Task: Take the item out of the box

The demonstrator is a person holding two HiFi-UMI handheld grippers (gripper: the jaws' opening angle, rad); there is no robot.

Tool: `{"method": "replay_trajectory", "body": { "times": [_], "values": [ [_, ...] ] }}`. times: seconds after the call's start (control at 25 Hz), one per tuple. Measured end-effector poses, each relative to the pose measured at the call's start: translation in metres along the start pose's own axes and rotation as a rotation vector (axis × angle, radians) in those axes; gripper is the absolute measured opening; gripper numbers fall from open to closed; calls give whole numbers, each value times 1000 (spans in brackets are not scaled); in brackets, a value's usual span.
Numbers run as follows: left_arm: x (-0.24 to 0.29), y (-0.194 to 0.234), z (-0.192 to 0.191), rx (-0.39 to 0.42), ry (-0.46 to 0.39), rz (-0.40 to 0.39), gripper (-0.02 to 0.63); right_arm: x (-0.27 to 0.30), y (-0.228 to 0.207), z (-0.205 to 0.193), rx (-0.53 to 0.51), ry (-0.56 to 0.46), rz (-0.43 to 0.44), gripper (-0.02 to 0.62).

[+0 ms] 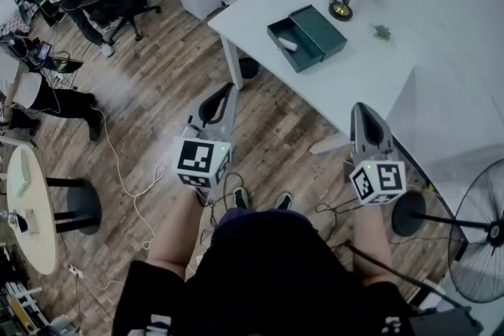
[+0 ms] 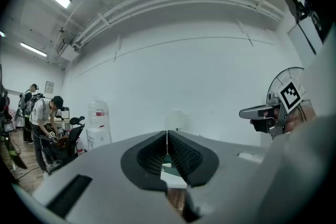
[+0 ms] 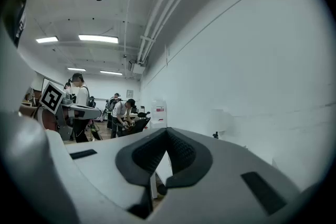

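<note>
Seen from above, a person stands on a wood floor, holding a grey two-jaw left gripper (image 1: pixel 227 90) and a matching right gripper (image 1: pixel 360 108) out in front, both in the air short of a white rectangular table (image 1: pixel 370 79). Each gripper's own view shows its black ribbed jaws pressed together with nothing between them.

On the table, well apart from both grippers, lies a dark green shallow rectangular box (image 1: pixel 281 31), open. Its flat dark green lid (image 1: pixel 321 29) rests just beside it, touching along one long edge. Inside the open box lies a small white oblong item (image 1: pixel 288 44), the only thing in it; what it is cannot be told.

Behind the box stands a small round black and yellow object (image 1: pixel 340 7), and to its right lies a tiny green scrap (image 1: pixel 382 31).
</note>
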State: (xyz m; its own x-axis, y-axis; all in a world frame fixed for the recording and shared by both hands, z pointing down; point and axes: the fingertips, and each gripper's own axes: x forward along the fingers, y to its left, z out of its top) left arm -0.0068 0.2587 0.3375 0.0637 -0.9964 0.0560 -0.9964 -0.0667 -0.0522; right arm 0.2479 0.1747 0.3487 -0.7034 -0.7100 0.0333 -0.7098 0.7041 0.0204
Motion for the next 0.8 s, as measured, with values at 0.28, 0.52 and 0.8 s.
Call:
{"method": "replay_trajectory", "body": {
  "times": [0.28, 0.52, 0.8],
  "values": [
    [7, -5, -1, -1, 4, -6, 6, 1, -7, -3, 2, 2, -1, -2],
    [9, -21, -2, -23, 12, 25, 6, -13, -27, 1, 12, -27, 11, 5],
    [17, -53, 0, -17, 11, 79, 236, -24, -67, -2, 31, -42, 37, 132]
  ]
}}
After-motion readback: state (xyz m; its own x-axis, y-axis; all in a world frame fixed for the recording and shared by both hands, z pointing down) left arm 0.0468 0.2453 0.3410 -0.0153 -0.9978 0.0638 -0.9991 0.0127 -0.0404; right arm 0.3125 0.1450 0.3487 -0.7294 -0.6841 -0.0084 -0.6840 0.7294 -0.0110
